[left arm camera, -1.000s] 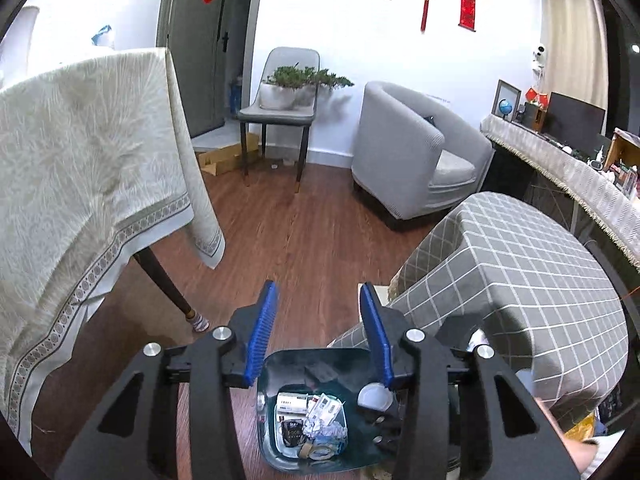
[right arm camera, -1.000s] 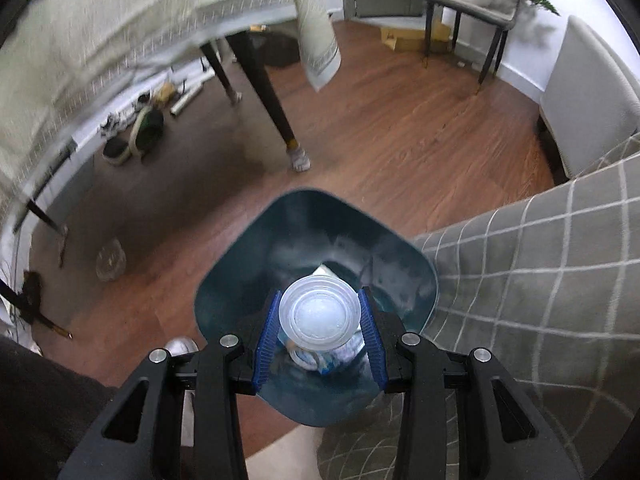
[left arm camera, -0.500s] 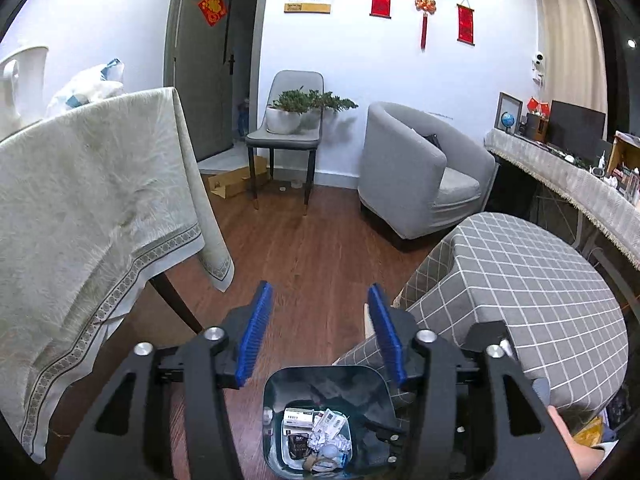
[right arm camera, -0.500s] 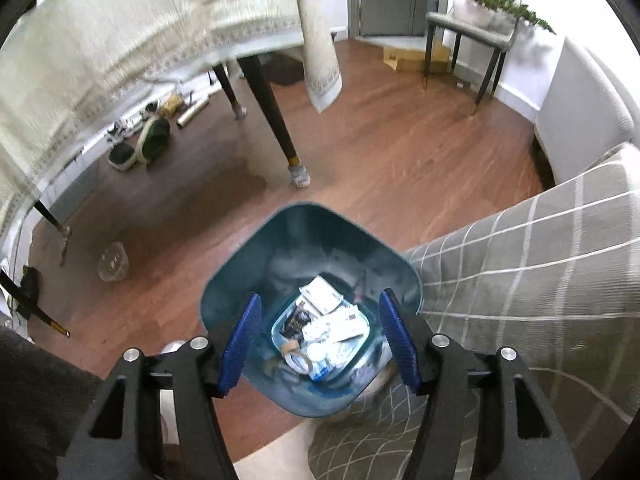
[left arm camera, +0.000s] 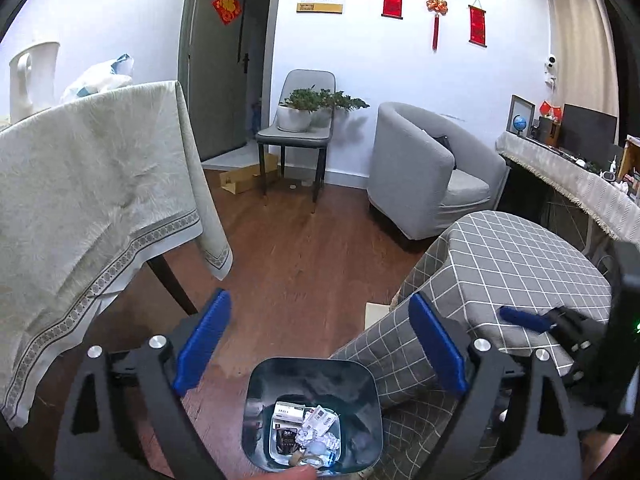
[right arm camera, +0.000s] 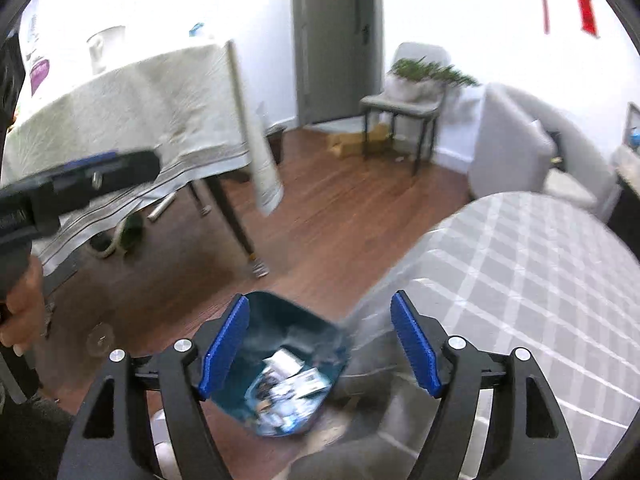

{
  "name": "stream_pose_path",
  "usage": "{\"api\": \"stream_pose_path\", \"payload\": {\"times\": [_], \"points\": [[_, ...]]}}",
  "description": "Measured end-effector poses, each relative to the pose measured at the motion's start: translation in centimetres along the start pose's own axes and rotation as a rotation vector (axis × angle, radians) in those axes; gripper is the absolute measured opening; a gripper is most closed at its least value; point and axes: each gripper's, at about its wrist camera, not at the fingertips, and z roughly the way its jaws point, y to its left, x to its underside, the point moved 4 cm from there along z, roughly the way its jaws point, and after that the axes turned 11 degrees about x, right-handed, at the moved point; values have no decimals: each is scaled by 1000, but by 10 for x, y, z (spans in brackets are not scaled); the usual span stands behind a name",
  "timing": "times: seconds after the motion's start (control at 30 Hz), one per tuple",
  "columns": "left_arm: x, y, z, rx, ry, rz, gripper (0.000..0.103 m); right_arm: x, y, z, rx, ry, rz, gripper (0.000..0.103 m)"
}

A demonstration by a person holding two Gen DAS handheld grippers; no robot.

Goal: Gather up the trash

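You hold the left hand-held gripper (left arm camera: pixel 320 344) and the right hand-held gripper (right arm camera: pixel 320 346) spread and empty above the dark teal plastic trash bin (left arm camera: pixel 312 412) on the floor beside the grey checked worktop (left arm camera: pixel 516 264), because the crumpled paper trash (left arm camera: pixel 308 432) lies inside it.

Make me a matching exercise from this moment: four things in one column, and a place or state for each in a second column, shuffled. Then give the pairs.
Things:
1. trash bin
2. potted plant
3. right gripper
4. white jug

Places or states:
A. stands on the grey chair
B. open, holding nothing
C. on the floor against the checked cloth, packets and paper inside
D. on the table with the pale tablecloth

Pairs: 1-C, 2-A, 3-B, 4-D
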Motion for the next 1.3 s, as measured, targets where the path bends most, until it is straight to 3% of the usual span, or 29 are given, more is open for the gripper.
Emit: {"api": "stream_pose_path", "payload": {"times": [0.33, 0.47, 0.83, 1.3], "points": [[18, -26, 13, -20, 22, 63, 95, 15, -56, -26, 114, -44, 53, 97], [23, -36, 16, 19, 25, 52, 96, 24, -73, -33, 130, -35, 71, 98], [39, -64, 18, 7, 24, 141, 98, 39, -110, -56, 157, -48, 118, 98], [45, -75, 28, 14, 57, 117, 99, 46, -131, -71, 134, -78, 133, 98]]}}
